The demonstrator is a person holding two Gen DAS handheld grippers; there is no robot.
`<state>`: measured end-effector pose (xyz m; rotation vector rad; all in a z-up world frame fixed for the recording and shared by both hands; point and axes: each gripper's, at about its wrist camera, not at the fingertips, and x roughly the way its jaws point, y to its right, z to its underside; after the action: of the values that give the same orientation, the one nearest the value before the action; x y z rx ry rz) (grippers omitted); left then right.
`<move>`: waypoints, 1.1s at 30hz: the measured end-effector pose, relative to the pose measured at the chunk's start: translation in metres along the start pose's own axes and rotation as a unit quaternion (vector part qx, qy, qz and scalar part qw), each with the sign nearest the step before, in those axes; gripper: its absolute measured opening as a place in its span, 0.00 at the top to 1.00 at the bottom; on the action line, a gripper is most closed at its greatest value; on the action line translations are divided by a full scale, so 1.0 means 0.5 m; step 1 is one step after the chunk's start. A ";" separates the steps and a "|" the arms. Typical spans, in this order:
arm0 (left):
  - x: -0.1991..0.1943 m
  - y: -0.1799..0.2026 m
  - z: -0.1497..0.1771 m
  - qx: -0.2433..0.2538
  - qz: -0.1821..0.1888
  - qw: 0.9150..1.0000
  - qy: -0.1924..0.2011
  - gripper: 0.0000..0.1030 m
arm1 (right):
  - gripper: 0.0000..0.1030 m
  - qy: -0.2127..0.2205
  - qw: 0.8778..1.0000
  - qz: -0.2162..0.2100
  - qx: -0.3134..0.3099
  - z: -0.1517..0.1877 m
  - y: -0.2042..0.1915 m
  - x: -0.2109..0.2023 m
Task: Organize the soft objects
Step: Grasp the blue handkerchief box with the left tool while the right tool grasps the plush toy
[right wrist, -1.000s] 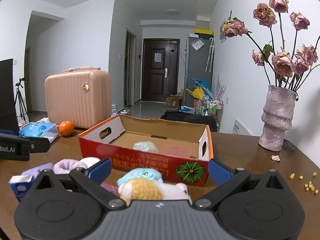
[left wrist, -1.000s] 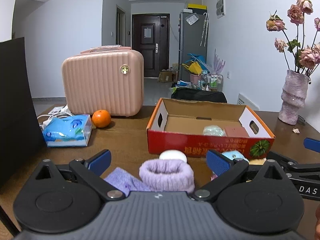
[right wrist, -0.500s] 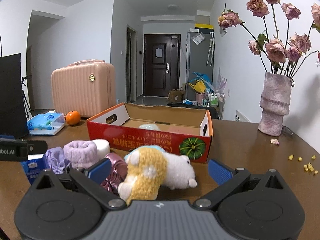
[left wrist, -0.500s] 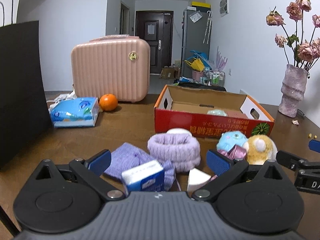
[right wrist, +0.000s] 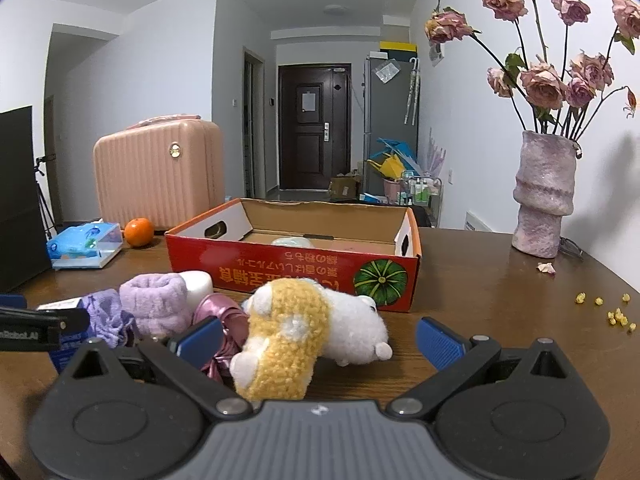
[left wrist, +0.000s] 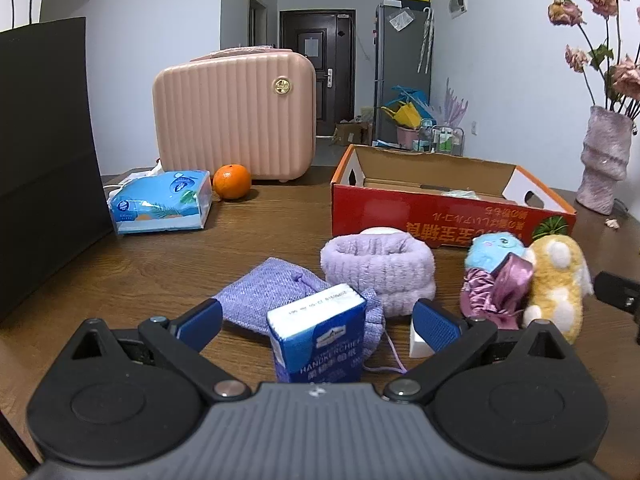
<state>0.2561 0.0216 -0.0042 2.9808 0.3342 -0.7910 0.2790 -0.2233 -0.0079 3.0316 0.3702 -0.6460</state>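
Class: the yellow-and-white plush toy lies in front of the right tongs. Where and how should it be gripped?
Probably across the yellow body of the plush toy, from the near side. It lies lengthwise toward the open right tongs, soft and narrower than their gap.

Drawn back from the red box (left wrist: pixel 448 216) since a second ago. Handkerchief pack (left wrist: pixel 318 338) and yellow plush (right wrist: pixel 286 344) now in front of the open tools.
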 end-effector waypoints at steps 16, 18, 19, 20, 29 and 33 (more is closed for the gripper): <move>0.094 -0.013 0.005 0.012 0.008 0.999 -0.041 0.29 | 0.00 -0.021 1.000 0.014 0.004 0.014 0.003 0.035; 0.097 -0.022 0.005 0.006 0.022 0.999 -0.045 0.39 | 0.00 -0.023 1.000 0.016 0.003 0.016 0.002 0.039; 0.097 -0.026 0.005 0.004 0.028 0.999 -0.045 0.45 | 0.00 -0.023 1.000 0.017 0.003 0.017 0.001 0.040; 0.098 -0.028 0.005 0.003 0.031 0.999 -0.044 0.48 | 0.00 -0.023 1.000 0.017 0.002 0.017 0.000 0.040; 0.083 -0.035 0.001 0.001 0.047 0.998 -0.032 0.53 | 0.00 -0.016 1.000 0.022 0.002 0.018 0.000 0.040; 0.065 -0.040 -0.004 -0.004 0.050 0.999 -0.013 0.53 | 0.00 -0.010 1.000 0.025 0.005 0.018 -0.001 0.037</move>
<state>0.2803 0.0479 -0.0183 2.9497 0.1841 -0.8153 0.2919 -0.2194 -0.0236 3.0295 0.2906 -0.6766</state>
